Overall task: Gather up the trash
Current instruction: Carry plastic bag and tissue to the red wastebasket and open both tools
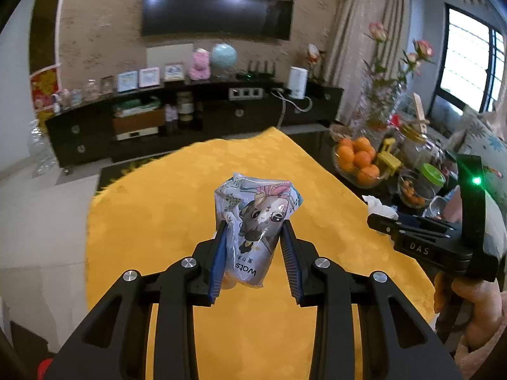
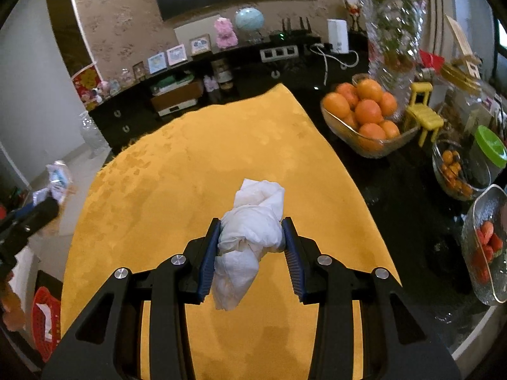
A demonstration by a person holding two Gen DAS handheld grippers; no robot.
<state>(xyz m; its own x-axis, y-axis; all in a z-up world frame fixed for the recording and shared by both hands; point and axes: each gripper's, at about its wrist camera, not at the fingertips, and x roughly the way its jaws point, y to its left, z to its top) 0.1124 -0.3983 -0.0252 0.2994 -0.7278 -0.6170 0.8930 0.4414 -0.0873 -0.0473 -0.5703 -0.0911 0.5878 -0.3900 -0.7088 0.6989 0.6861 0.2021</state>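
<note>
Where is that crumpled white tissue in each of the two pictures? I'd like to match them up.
Left wrist view: the crumpled white tissue sits at the right edge, clamped in the tip of the right hand-held gripper.
Right wrist view: it fills the centre, pinched between the blue pads, above the yellow cloth.
Shared landmark: the glass bowl of oranges, right of the cloth in both.

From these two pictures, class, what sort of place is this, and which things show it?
Most likely a home living room: a wall-mounted television above a long dark cabinet with framed pictures, and a bowl of oranges on the table beside a yellow cloth.
</note>
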